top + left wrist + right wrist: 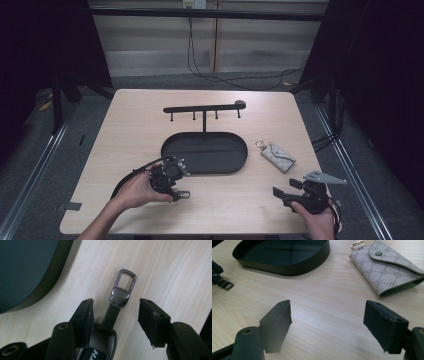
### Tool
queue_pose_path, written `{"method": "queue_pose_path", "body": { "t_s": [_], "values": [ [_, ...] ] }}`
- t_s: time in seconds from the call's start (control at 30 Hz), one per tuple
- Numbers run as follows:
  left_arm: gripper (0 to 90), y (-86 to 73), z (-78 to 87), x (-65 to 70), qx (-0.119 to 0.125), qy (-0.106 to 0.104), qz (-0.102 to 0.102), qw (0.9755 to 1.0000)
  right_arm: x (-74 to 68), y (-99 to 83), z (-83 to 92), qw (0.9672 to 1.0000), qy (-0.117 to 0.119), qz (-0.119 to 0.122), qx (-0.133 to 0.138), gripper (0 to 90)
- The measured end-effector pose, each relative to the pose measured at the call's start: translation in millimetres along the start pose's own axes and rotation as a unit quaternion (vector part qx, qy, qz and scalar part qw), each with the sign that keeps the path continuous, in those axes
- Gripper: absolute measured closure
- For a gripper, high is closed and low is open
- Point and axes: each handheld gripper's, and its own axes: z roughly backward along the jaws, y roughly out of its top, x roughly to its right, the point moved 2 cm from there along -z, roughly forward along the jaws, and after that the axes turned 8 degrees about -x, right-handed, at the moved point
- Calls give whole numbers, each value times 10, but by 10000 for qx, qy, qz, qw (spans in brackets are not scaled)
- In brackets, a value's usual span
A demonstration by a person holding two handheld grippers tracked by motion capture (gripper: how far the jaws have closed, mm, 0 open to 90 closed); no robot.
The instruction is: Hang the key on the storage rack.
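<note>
Pale wood-grain laminate covers your table (130, 135), a rectangle with rounded corners standing on grey carpet between dark curtains.

At the far centre stands a matte black hook rack (204, 107): a thin horizontal bar with four short pegs on a single post. The post rises from an oval black tray (204, 152) with a low upright wall and a smooth, faintly reflective floor.

Right of the tray lies a flat grey pouch (278, 156), a patterned envelope shape with a snap flap and a pale metal ring at its far-left corner.

Your left hand (132, 191) sits near-left of the tray, wrist bent inward, with the left gripper (172, 182) angled down toward the table surface just beside the tray wall. Its jaws stand partly apart. Between them lies the car key (110, 322): a dark smooth fob, a short strap, a rounded metal cap with two rivets and a rectangular gunmetal clasp. The key rests on the table near the tray's near-left edge. The pads flank the strap without pressing on it.

Your right hand (320, 222) rests at the near-right edge, well apart from the pouch. The right gripper (280, 192) points left and far, with the jaws wide and nothing between them.
</note>
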Motion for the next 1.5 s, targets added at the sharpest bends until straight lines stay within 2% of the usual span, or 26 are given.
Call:
{"method": "queue_pose_path", "body": {
  "t_s": [0.13, 0.37, 0.4, 0.5, 0.67, 0.9, 0.93, 1.03, 1.1, 1.17, 1.27, 1.5],
  "values": [
    [470, 32, -59, -18, -34, 34, -40, 10000, -14, 1, -23, 9999, 34, 88, -84, 223],
    [533, 97, -135, 31, -159, 71, -320, 9993, -7, 1, -22, 9999, 53, 97, -68, 219],
    [547, 104, -137, 34, -183, 133, -377, 9990, -9, 1, -24, 9999, 51, 98, -83, 219],
    [581, 131, -161, 53, -223, 172, -409, 9988, -12, 2, -29, 9999, 53, 119, -93, 219],
    [643, 176, -162, 84, -307, 222, -596, 9975, -10, 1, -32, 9999, 50, 110, -99, 219],
    [684, 199, -159, 40, -360, 45, -517, 9980, -22, 1, -31, 9998, 33, 157, -109, 220],
    [691, 202, -161, 41, -347, 46, -465, 9983, -23, 0, -31, 9998, 30, 160, -104, 220],
    [694, 215, -159, 37, -423, 47, -504, 9978, -22, 0, -31, 9998, 24, 160, -103, 221],
    [698, 220, -167, 47, -382, 60, -457, 9982, -24, 1, -31, 9998, 29, 160, -114, 221],
    [702, 229, -160, 43, -469, 74, -455, 9978, -25, 0, -32, 9998, 19, 171, -113, 221],
    [703, 233, -164, 53, -456, 93, -348, 9983, -23, 0, -35, 9998, 22, 164, -123, 223],
    [704, 241, -155, 18, -542, -37, -235, 9982, -23, 0, -39, 9998, 20, 157, -158, 224]
  ]
}}
